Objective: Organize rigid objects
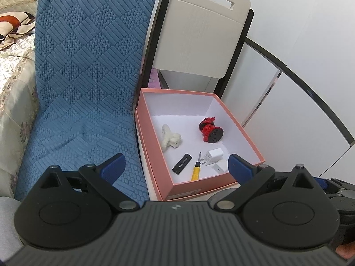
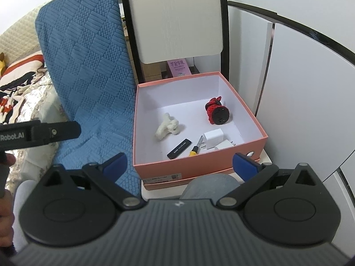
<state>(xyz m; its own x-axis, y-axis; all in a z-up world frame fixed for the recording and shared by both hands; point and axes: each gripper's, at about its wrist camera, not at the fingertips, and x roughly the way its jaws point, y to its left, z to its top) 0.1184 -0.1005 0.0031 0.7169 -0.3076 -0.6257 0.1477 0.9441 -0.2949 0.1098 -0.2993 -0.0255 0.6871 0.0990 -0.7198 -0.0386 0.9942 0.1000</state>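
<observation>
An open pink box with a white inside holds several items: a white fuzzy clip, a red and black figure, a black stick, a yellow-handled screwdriver, a white plug charger and a small white adapter. My left gripper is open and empty, held above the box's near edge. My right gripper is open and empty in front of the box.
A blue quilted cushion lies left of the box. A beige chair back stands behind it. White cabinet doors are on the right. A bed with blankets is on the far left.
</observation>
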